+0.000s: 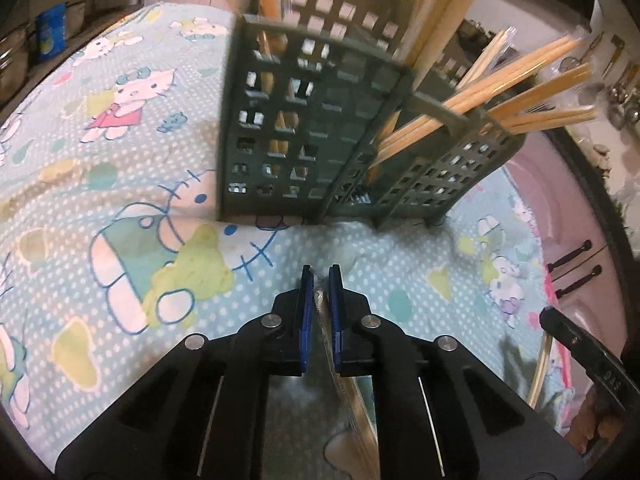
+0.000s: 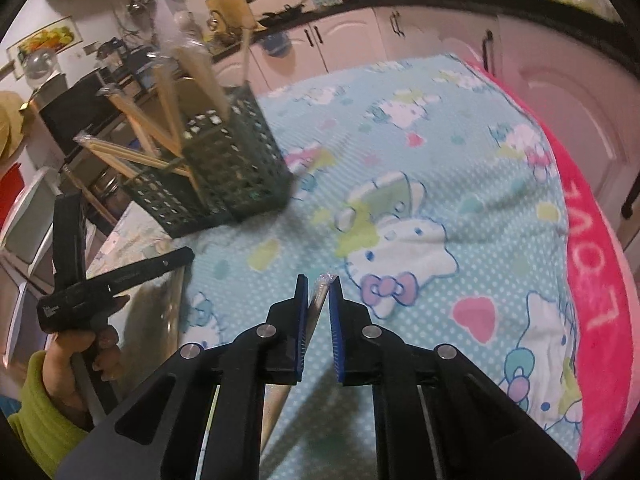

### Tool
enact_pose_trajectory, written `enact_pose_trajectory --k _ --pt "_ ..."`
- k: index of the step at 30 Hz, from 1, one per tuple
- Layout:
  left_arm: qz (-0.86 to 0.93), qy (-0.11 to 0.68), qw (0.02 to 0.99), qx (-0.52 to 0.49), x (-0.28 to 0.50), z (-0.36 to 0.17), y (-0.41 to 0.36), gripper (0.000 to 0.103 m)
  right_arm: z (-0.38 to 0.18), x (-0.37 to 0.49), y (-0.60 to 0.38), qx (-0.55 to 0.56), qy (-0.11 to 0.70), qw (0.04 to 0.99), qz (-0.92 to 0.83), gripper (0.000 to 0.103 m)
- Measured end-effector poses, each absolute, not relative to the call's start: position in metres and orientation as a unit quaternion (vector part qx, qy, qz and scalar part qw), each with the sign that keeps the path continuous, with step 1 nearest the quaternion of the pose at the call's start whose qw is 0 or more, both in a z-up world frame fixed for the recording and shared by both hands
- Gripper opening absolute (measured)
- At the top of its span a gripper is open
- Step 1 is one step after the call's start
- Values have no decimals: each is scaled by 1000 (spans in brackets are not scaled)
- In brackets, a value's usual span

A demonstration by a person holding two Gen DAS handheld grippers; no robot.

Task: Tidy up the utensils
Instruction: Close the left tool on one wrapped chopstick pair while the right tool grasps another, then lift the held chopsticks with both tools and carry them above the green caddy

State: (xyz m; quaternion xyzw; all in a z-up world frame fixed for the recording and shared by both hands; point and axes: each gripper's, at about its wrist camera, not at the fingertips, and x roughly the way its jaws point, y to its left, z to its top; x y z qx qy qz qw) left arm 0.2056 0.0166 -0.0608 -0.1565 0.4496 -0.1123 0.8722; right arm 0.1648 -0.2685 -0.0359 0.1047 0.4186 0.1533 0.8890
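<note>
Cartoon-print blanket (image 1: pixel 120 200) on bed; green utensil caddy (image 1: pixel 312 132) atop.

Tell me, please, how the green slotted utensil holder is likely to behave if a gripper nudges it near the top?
The utensil holder looks like light perforated plastic on a soft cloth, so it probably slides or rocks easily. The long chopsticks lean well past its rim, so it may be top-heavy and apt to tip.

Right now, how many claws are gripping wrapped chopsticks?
2: left claw shut on one wrapped chopstick pair, right claw on another. More pairs stand in the green caddy.
</note>
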Motion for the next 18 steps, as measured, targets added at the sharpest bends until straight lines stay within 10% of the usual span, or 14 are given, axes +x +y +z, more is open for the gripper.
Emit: enact_pose_trajectory --k 18 --pt "-124 336 922 -150 157 36 48 2 30 152 -209 62 347 907 229 6"
